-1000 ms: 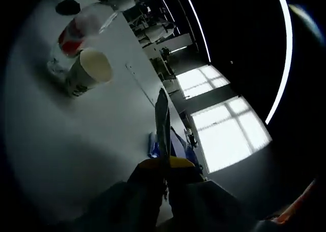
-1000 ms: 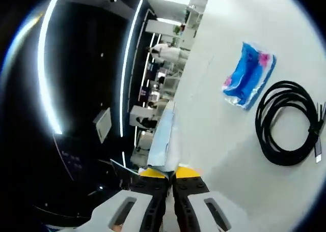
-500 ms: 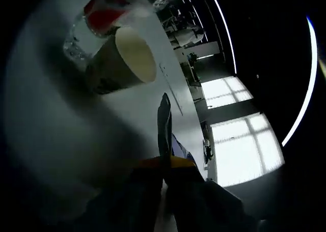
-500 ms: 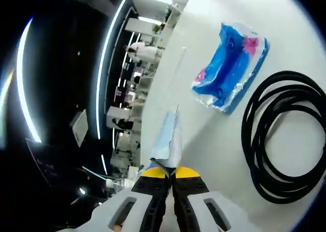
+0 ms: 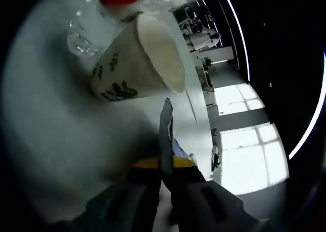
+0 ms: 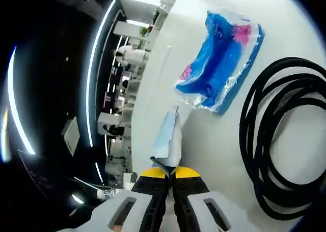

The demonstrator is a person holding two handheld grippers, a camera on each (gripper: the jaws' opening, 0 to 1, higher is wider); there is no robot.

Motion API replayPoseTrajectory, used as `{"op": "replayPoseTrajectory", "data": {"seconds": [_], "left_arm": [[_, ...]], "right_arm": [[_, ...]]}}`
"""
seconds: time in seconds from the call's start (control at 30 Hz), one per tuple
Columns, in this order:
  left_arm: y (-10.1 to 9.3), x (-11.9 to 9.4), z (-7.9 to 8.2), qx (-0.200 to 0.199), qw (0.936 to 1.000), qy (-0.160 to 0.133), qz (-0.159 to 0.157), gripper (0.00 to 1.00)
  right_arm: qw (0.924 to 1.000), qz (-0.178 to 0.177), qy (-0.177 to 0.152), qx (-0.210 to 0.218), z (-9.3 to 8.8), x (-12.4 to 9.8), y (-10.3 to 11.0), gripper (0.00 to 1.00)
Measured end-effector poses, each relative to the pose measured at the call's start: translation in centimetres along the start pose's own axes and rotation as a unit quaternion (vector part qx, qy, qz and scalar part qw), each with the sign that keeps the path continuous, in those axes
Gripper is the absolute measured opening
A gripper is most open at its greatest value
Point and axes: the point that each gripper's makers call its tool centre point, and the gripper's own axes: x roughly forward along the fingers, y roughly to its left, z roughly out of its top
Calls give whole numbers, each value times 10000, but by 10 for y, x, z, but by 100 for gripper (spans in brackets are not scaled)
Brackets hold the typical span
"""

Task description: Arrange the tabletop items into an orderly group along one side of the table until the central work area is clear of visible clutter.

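Your left gripper view gives you the paper cup [image 5: 136, 61], white with dark green print, lying tipped so its open mouth faces toward the right of the picture, resting on the white bench [image 5: 56, 140]. Just behind it sits a clear plastic bottle [image 5: 104, 10] with a red label, touching or nearly touching the cup. Your left tongs [image 5: 166, 135] are pressed together, blades meeting in a thin edge that points up at the cup's lower rim, close beneath it; whether they touch it you cannot tell. Bright windows [image 5: 247, 145] lie beyond the bench edge. Your right gripper view gives you different things: a blue and pink plastic packet [image 6: 219, 59] lying flat on the bench [image 6: 214, 135], and beside it, apart from it, a coil of black cable [image 6: 285, 140]. Your right tongs [image 6: 169, 140] are also pressed together with nothing between them, tips aimed toward the packet's near corner but short of it. Both views are strongly rolled, so the bench runs up each picture.
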Motion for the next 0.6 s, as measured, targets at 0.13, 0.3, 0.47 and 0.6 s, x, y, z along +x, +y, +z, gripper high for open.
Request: {"op": "replayPoseTrajectory", "data": {"seconds": [0.13, 0.3, 0.47, 0.6], "left_arm": [[5, 1, 1, -92, 9999, -57, 113, 2], [7, 1, 5, -200, 9997, -136, 102, 2], [11, 2, 6, -367, 9990, -201, 180, 3], [12, 2, 7, -371, 9987, -264, 225, 3]], "right_arm": [[10000, -82, 7, -47, 0, 6, -2, 0], [9999, -144, -56, 63, -2, 11, -4, 0], [9996, -260, -92, 41, -3, 14, -7, 0], [9992, -362, -189, -49, 0, 15, -8, 0]]}}
